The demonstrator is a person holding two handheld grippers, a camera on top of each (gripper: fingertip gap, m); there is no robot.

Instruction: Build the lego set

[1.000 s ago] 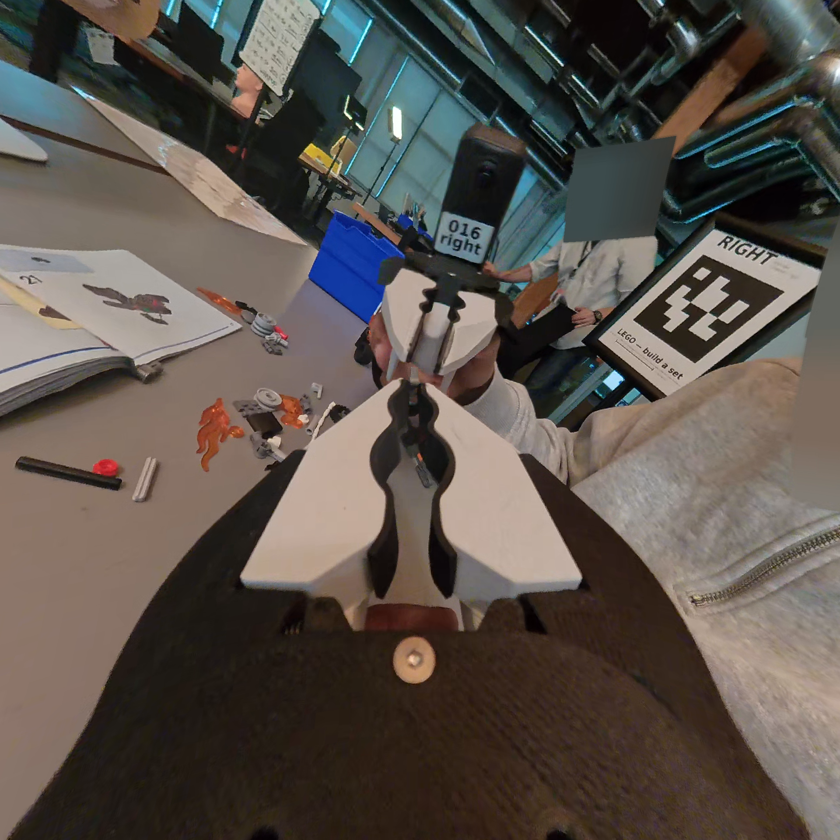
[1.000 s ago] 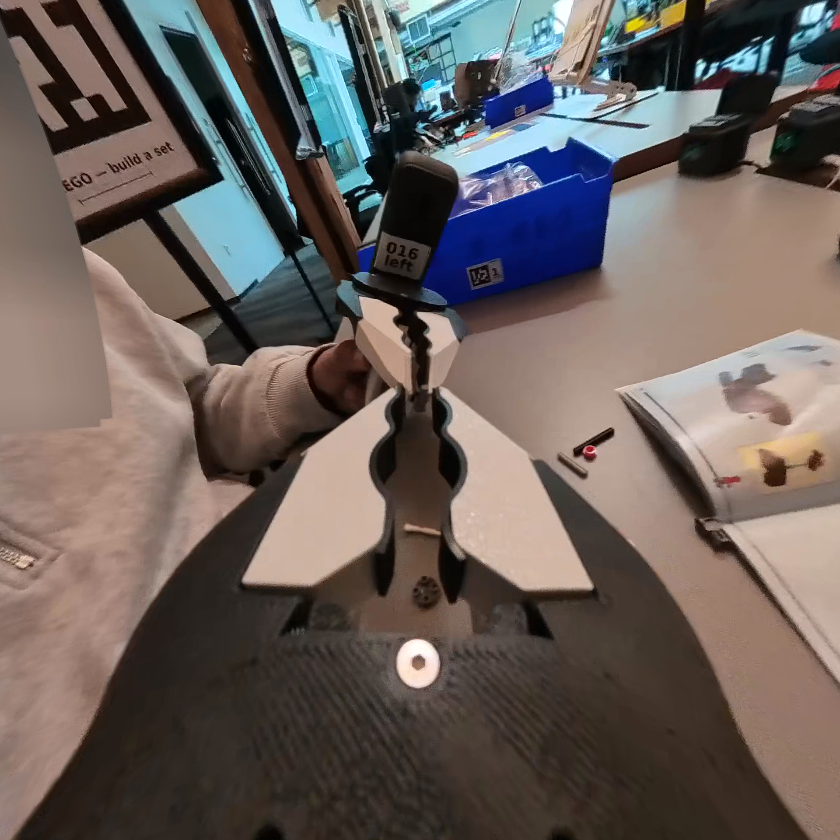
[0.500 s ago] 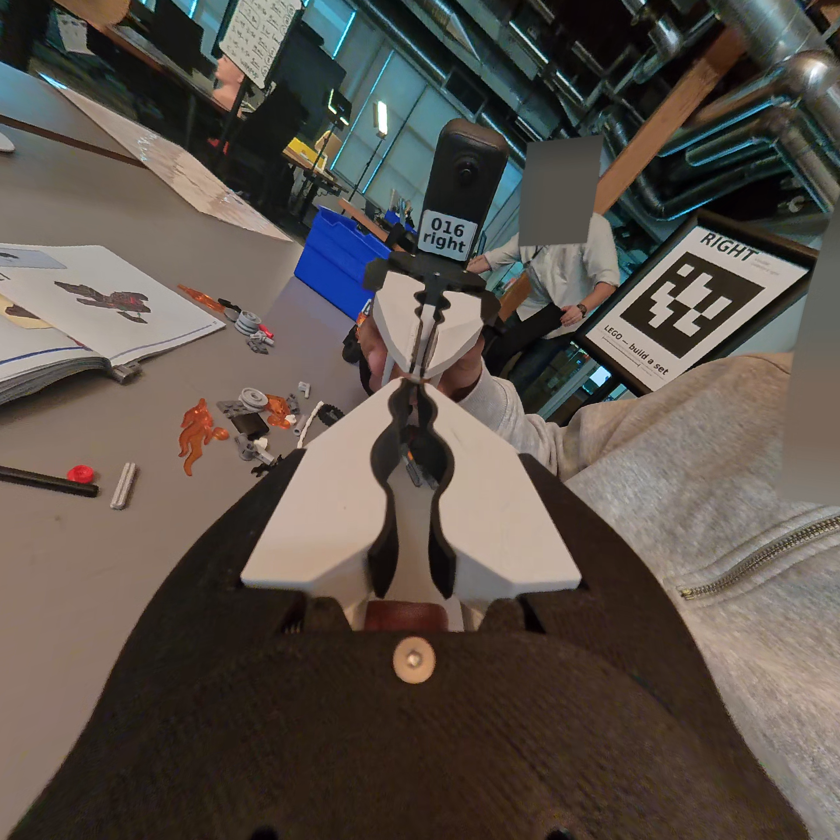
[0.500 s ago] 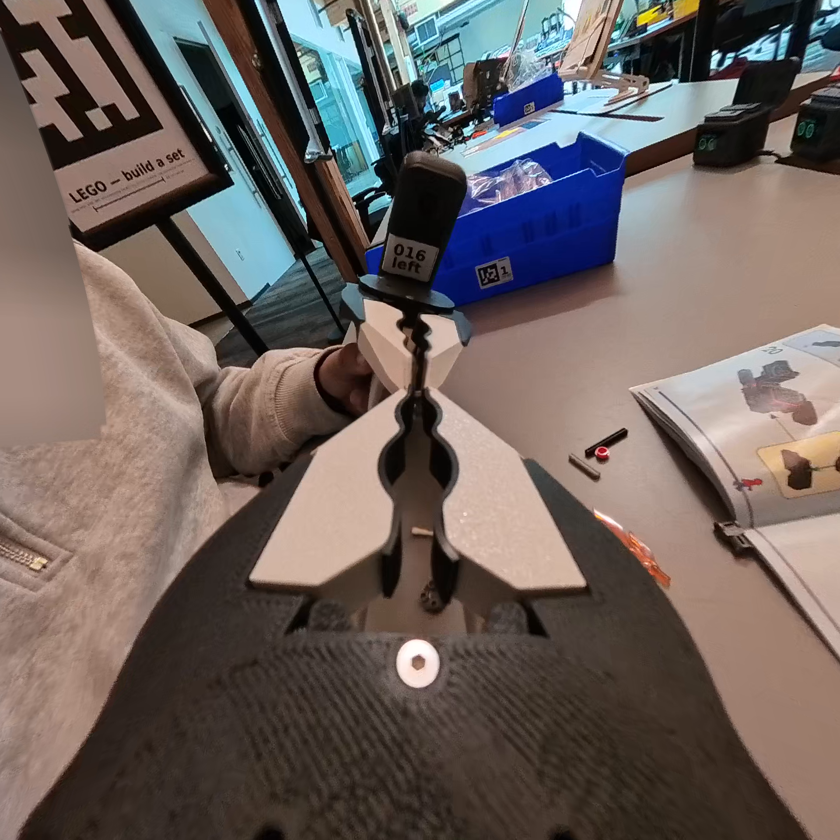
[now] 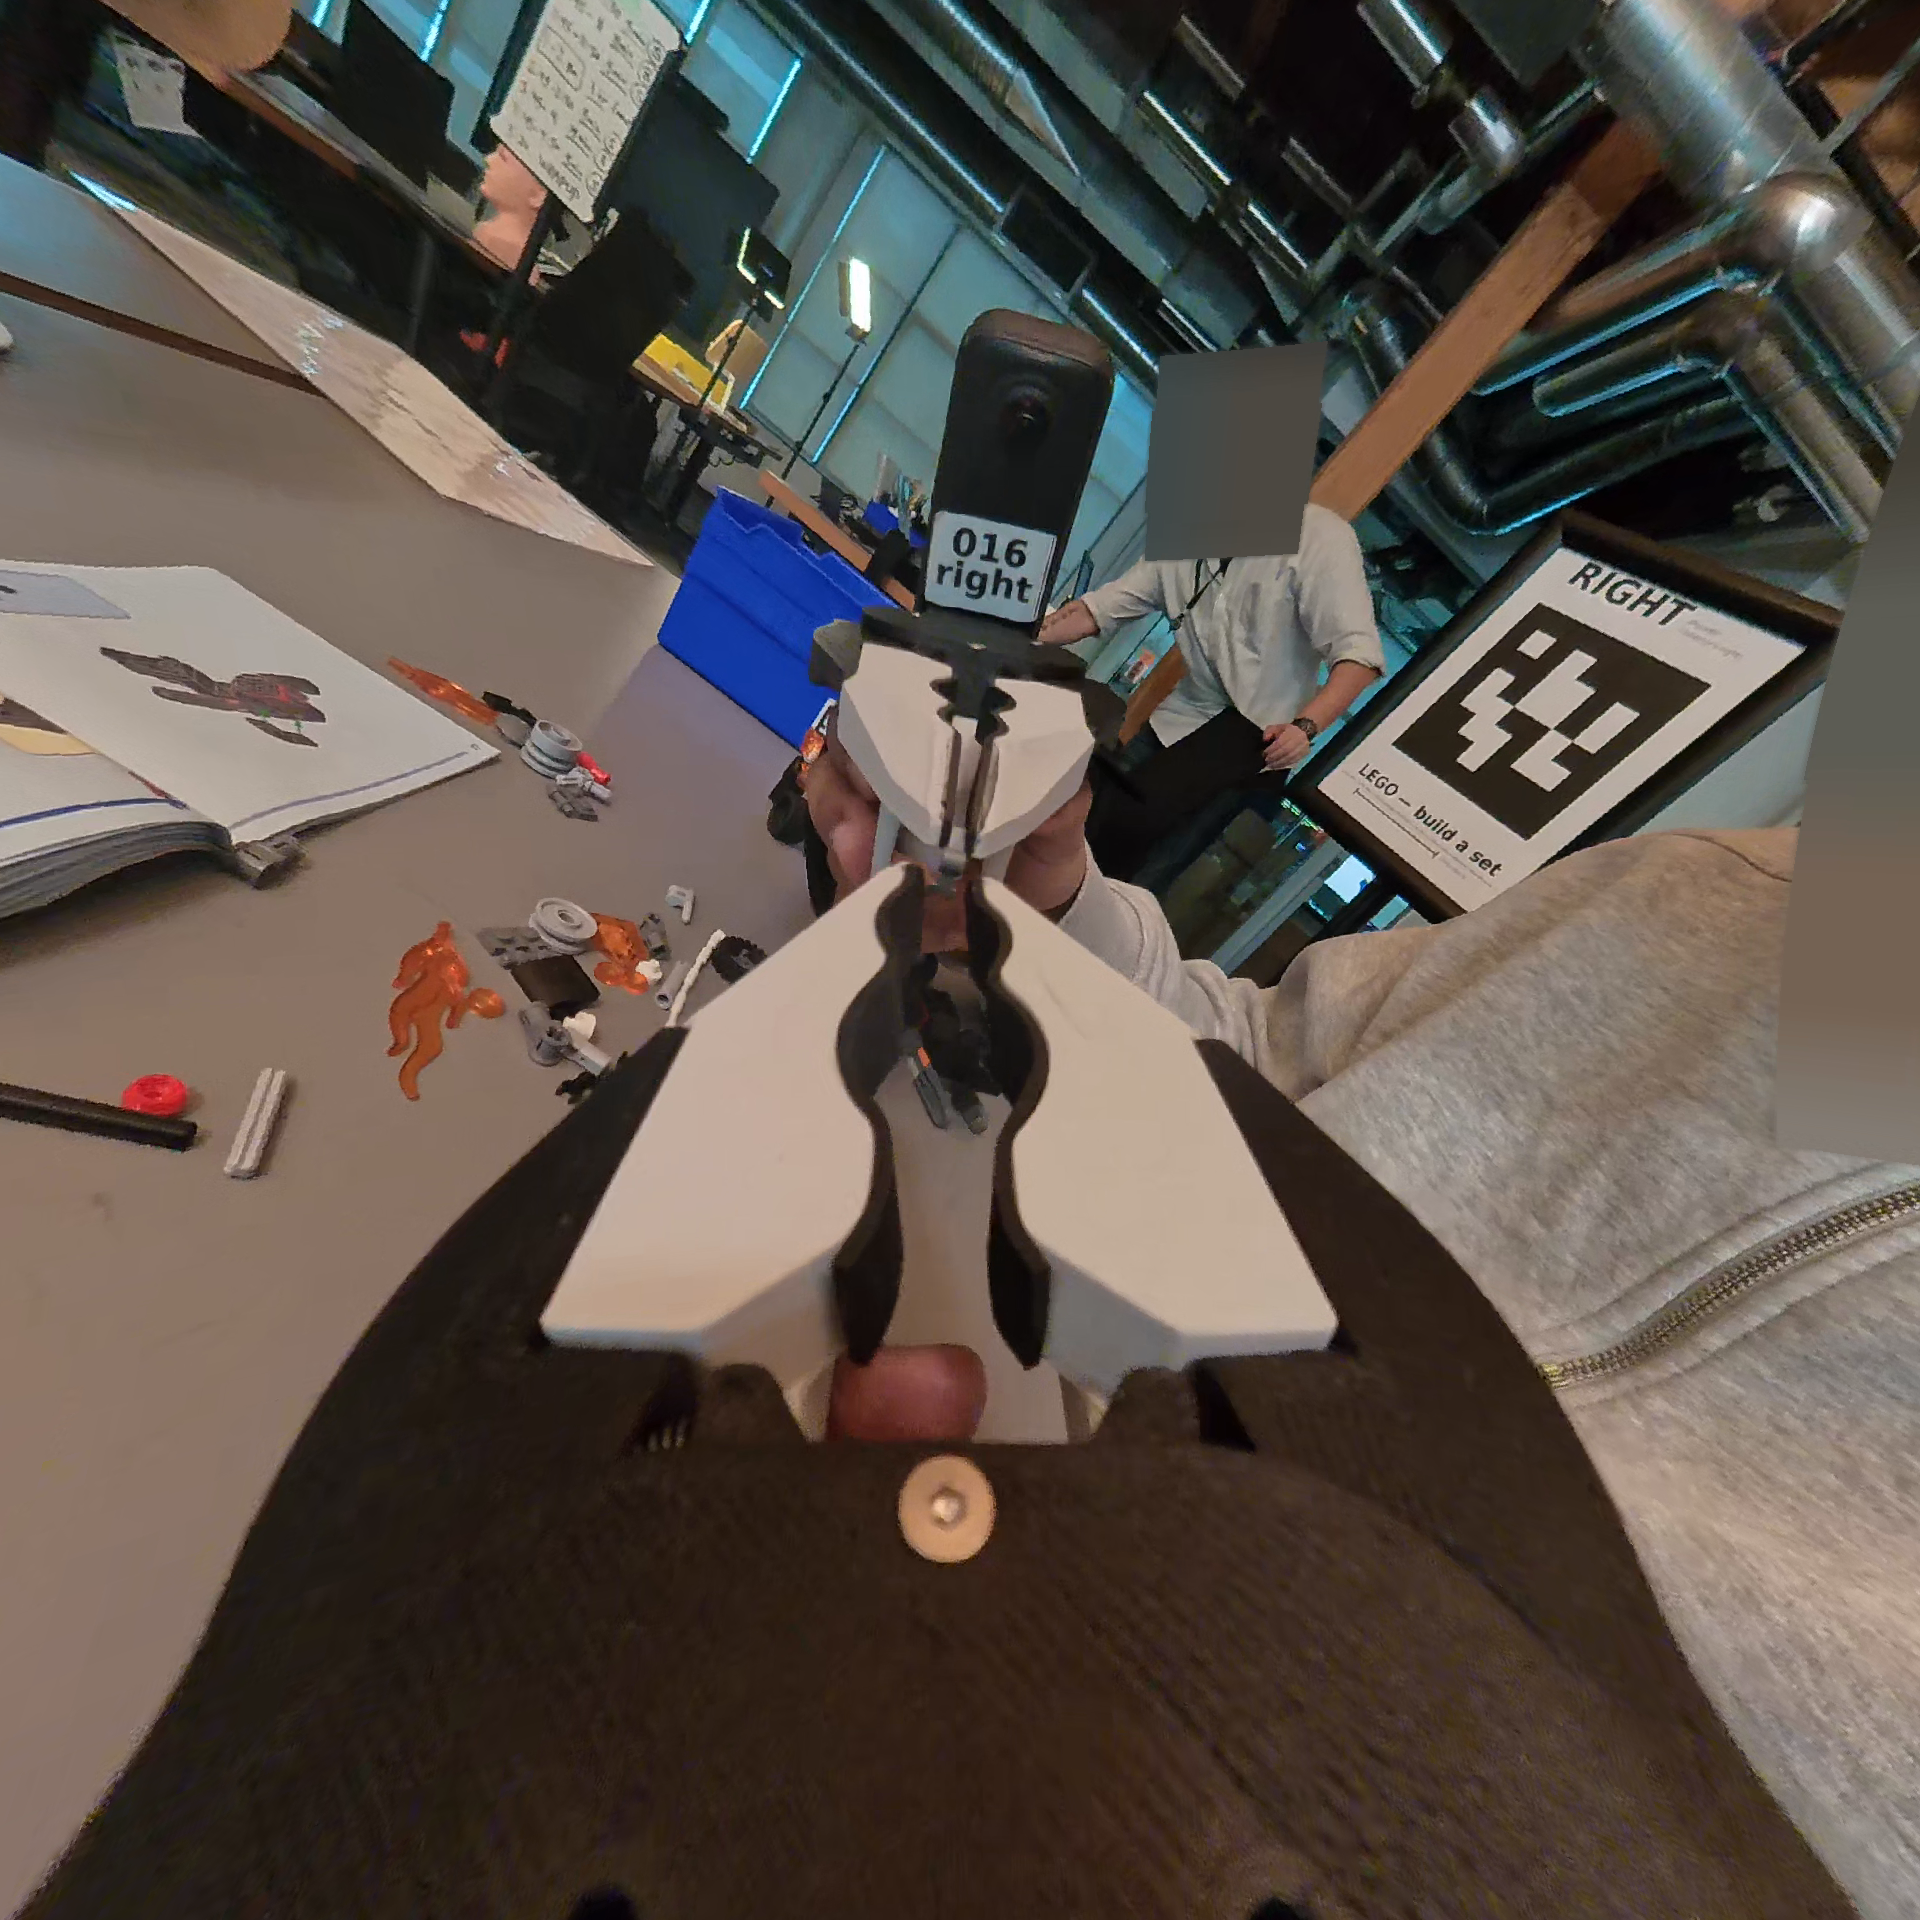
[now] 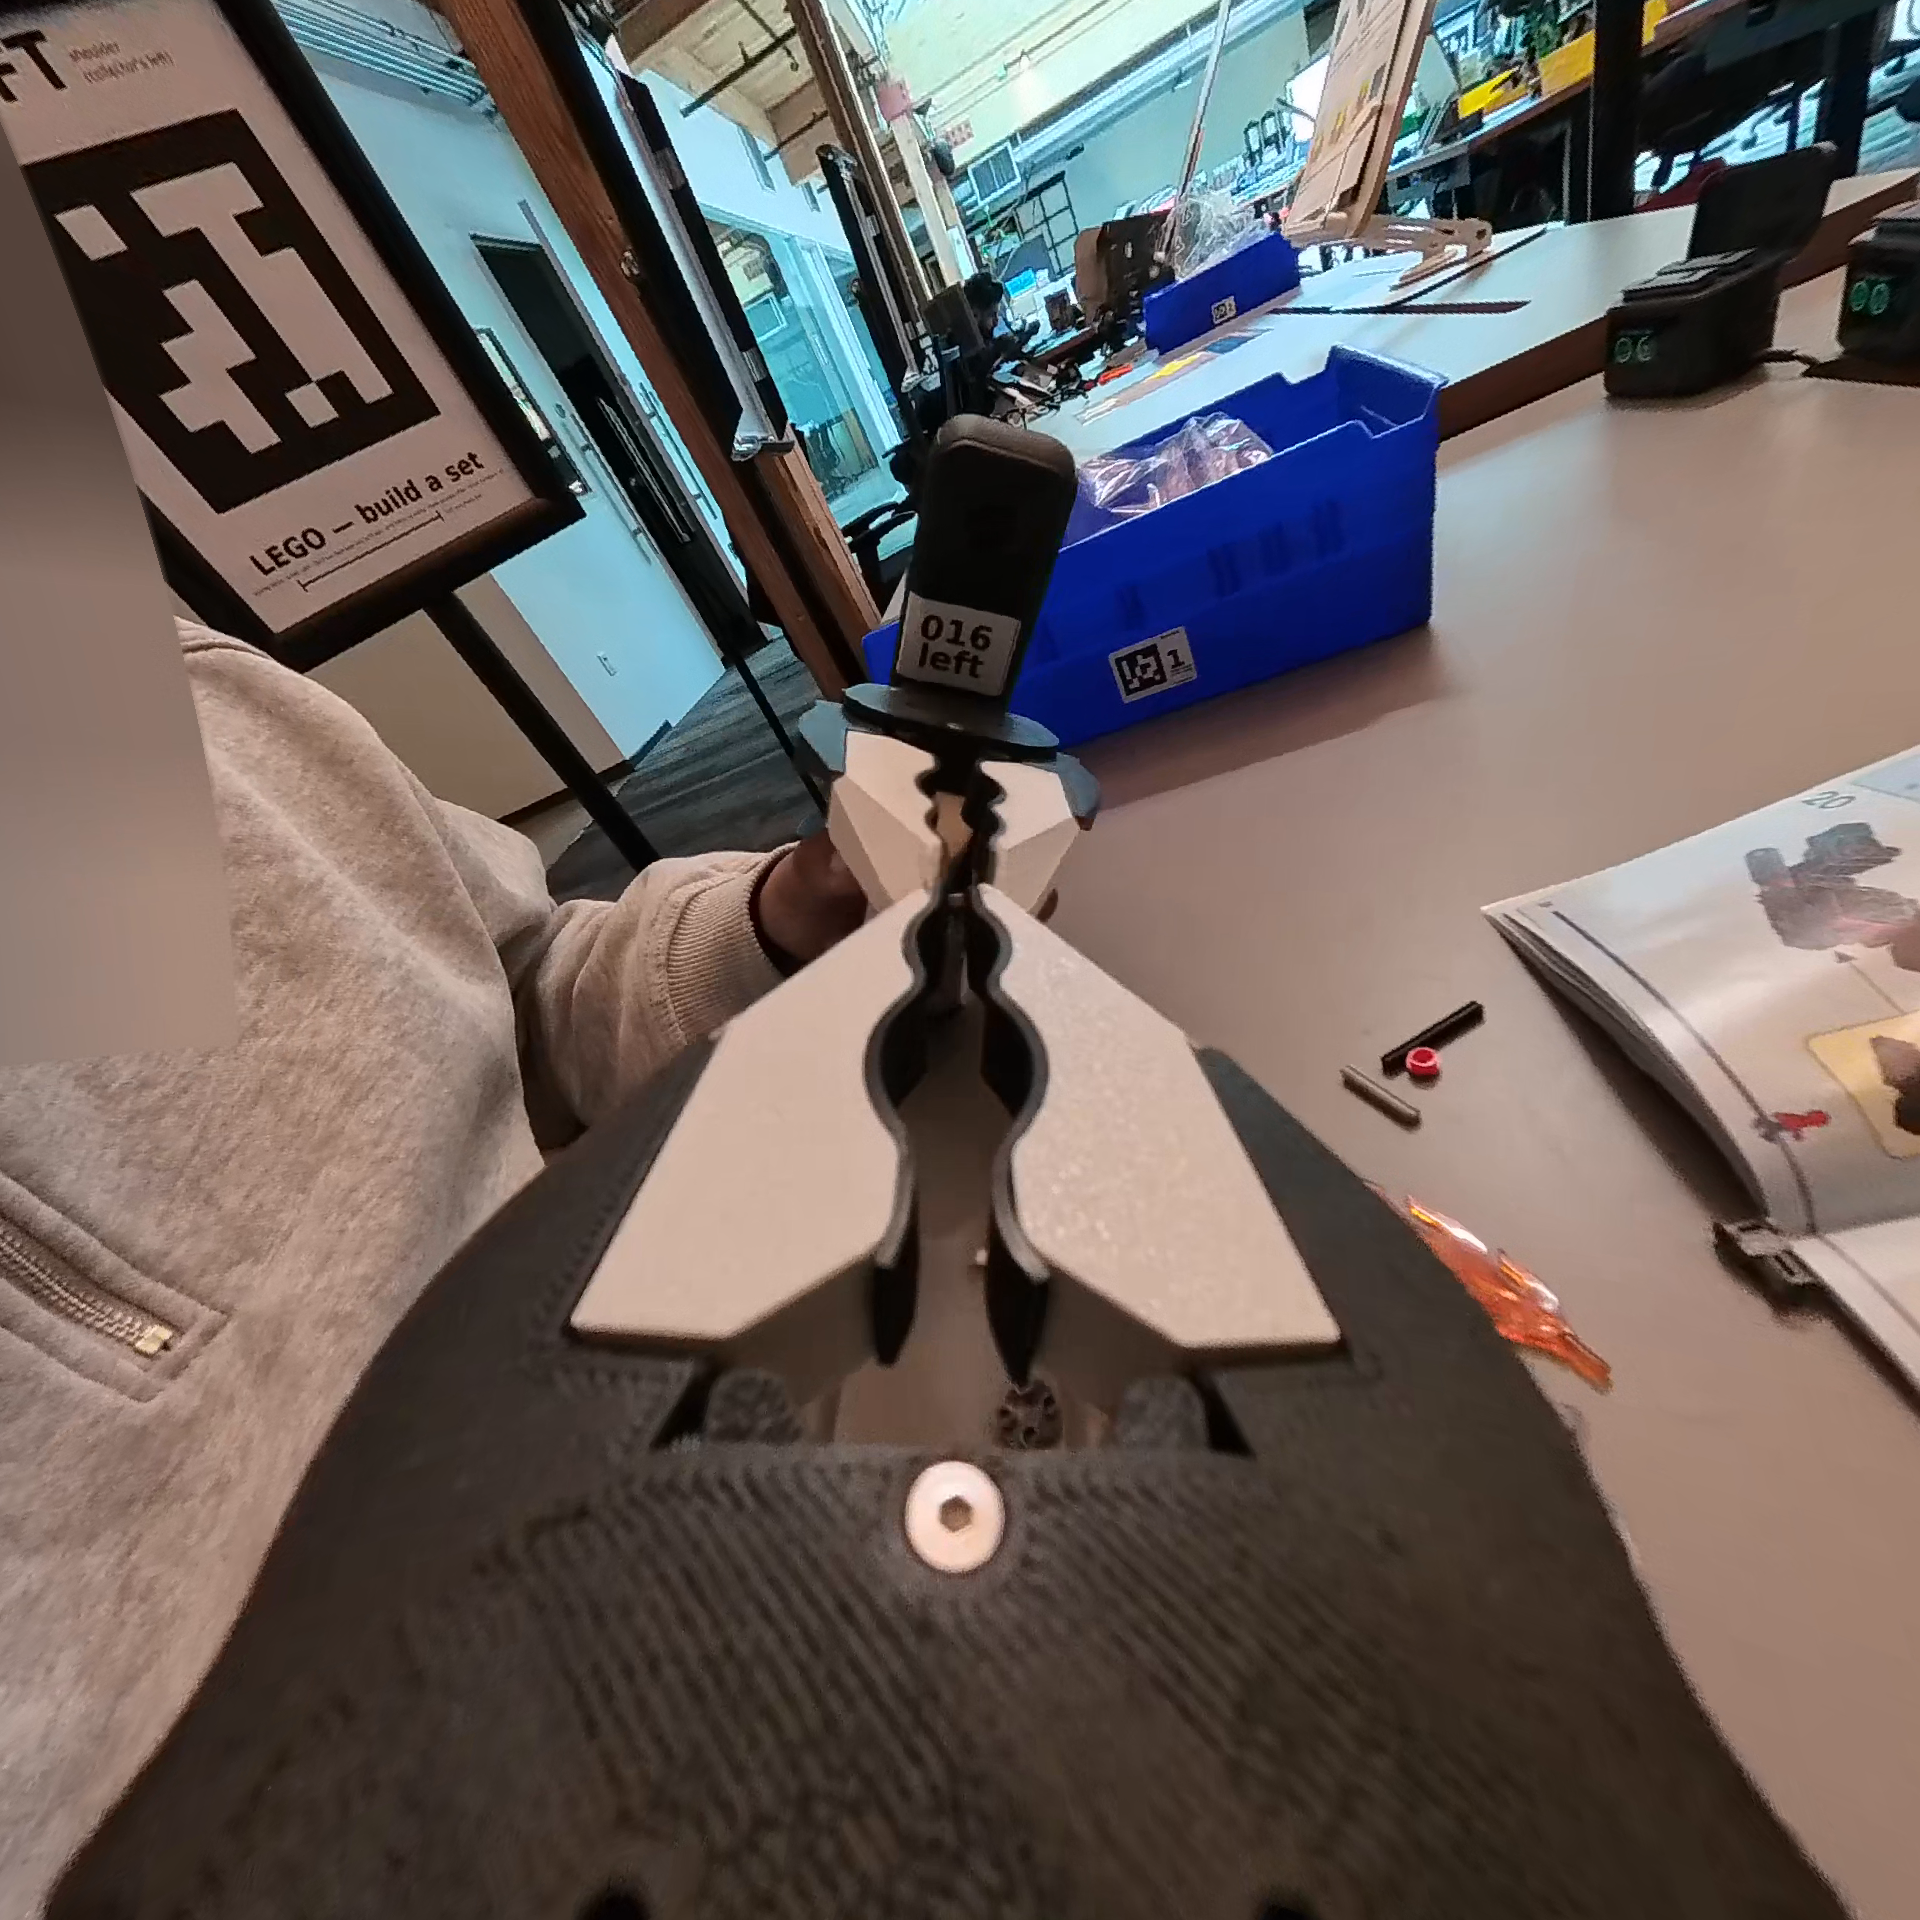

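Fingers of left gripper pinch small dark lego sub-assembly mid-air above grey bench; right gripper fingers pressed nearly together on a part too small to make out. Judgement: keep tips aligned nose-to-nose, push straight w/o twisting.

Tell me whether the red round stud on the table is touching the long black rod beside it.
Touching. In the left wrist view the red round stud sits right against the long black rod, no table showing between them; the right wrist view shows the same.
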